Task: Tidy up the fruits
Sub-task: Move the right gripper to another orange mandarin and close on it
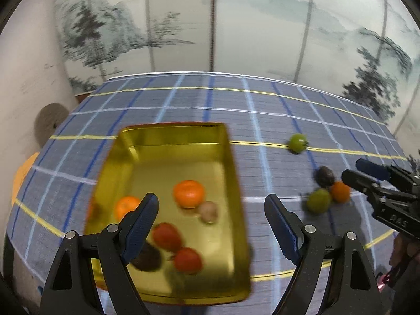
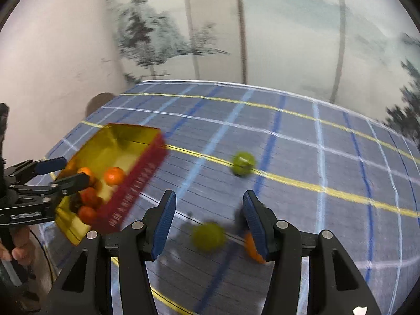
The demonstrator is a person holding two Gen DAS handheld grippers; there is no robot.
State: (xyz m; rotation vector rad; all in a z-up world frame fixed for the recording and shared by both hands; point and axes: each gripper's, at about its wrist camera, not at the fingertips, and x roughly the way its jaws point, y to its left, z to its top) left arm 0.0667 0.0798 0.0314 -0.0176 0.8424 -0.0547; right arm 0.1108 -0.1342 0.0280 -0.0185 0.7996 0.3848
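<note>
blue plaid tablecloth (image 1: 262, 110), landscape-painted screen (image 1: 262, 26)

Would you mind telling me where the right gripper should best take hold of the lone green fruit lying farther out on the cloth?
Grip the lone green fruit across its round middle, coming from above. It sits alone on the checked cloth, clear all round, so the right gripper with its open jaws can probably straddle it from either side.

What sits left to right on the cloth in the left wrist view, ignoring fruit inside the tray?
Gold tray → lone green fruit → near green fruit → orange → right hand-held gripper. The dark fruit overlaps this cluster, so it is left out.
</note>
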